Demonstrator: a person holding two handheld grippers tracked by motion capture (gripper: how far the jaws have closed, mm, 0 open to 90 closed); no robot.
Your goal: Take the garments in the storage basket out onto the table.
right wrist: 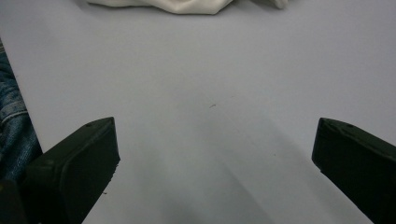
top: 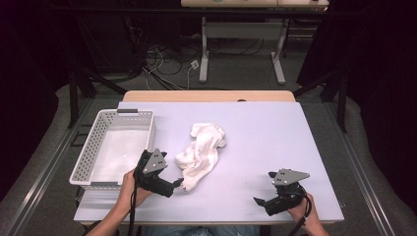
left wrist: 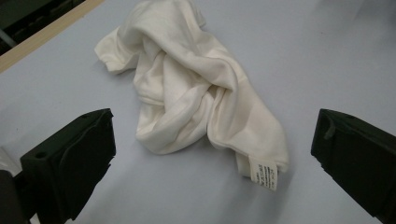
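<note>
A crumpled white cloth lies near the middle of the pale lilac table. In the left gripper view the cloth is bunched in folds, with a small printed label at its near end. My left gripper is open just short of that near end, jaws wide apart and nothing between them. My right gripper is open over bare table at the front right, well away from the cloth. In the right gripper view its jaws frame bare table, and the cloth's edge shows at the top.
A white perforated basket stands at the table's left side, close beside my left hand. The table's front edge runs just under both hands. Blue jeans show past that edge. A wooden strip borders the far side.
</note>
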